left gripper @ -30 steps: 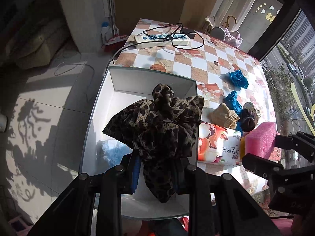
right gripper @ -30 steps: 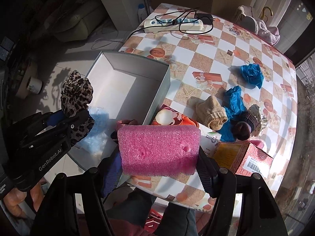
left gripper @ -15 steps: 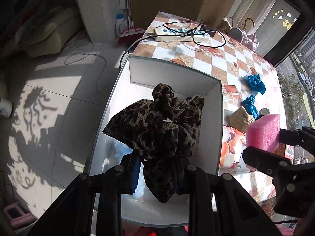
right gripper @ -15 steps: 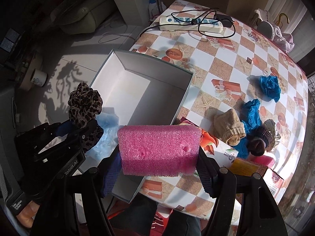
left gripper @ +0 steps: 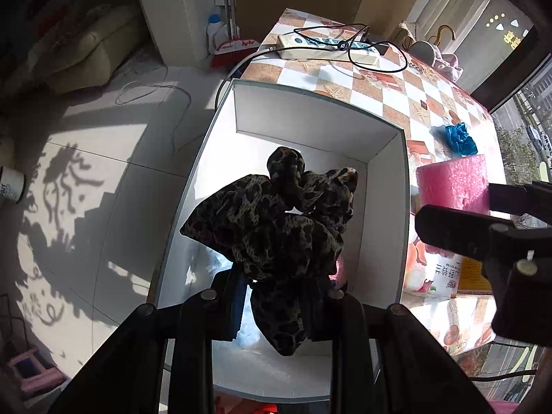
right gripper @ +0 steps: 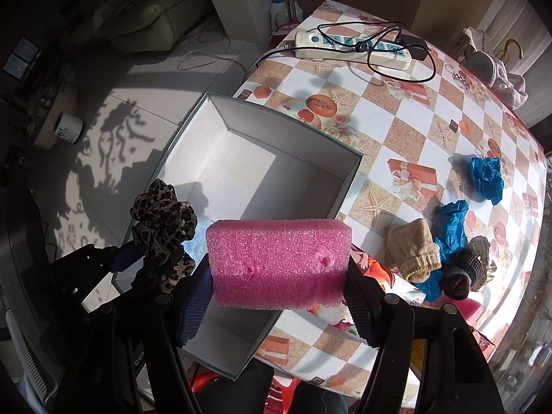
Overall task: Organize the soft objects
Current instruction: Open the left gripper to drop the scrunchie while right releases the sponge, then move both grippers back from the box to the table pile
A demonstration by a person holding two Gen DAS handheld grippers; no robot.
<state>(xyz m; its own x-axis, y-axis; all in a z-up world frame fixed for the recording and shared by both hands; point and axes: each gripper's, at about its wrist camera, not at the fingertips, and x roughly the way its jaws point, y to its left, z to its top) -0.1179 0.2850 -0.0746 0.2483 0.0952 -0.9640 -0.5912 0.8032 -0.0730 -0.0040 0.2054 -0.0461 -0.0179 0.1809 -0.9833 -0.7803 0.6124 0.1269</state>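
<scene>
My left gripper (left gripper: 281, 288) is shut on a leopard-print cloth (left gripper: 276, 227) and holds it above the open white box (left gripper: 386, 186). The cloth also shows in the right wrist view (right gripper: 160, 220). My right gripper (right gripper: 277, 293) is shut on a pink foam block (right gripper: 277, 264), held over the box's (right gripper: 262, 138) right wall; the block shows in the left wrist view (left gripper: 452, 181) too. Something pale blue (left gripper: 217, 262) and something pink lie in the box, mostly hidden by the cloth.
On the checkered table (right gripper: 396, 131) lie blue cloths (right gripper: 486, 176), a tan knitted piece (right gripper: 414, 252), a dark knitted item (right gripper: 462, 272), a printed pack (left gripper: 434, 269) and a power strip with cable (right gripper: 352, 48). The box overhangs the table's left edge above the tiled floor.
Both grippers have moved left toward the box. The leopard cloth now hangs over the box's inside and the pink foam sits over its right wall.
</scene>
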